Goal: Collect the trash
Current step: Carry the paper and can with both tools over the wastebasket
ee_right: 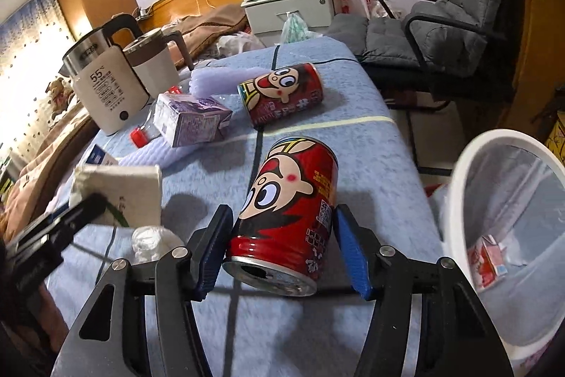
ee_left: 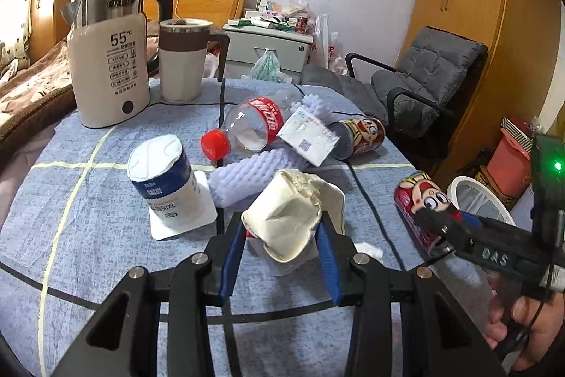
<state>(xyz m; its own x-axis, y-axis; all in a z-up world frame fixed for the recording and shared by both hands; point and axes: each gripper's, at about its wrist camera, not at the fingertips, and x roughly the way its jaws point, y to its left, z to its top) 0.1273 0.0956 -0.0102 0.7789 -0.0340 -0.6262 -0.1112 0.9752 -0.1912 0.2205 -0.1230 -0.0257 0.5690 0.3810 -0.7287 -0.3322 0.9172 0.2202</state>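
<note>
The carton [ee_left: 286, 221] is pinched by the left gripper [ee_left: 282, 235]. The near can [ee_right: 286, 211] lies between the right gripper's [ee_right: 282, 249] spread jaws, ungripped; it could be rolled off the right edge.

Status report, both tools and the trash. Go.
Left tool clamped on crushed cream carton. Right tool around red can, far pad clear. White bin beside table, unobstructed.

Home bedroom: bed [ee_left: 31, 83], wardrobe [ee_left: 469, 6].
</note>
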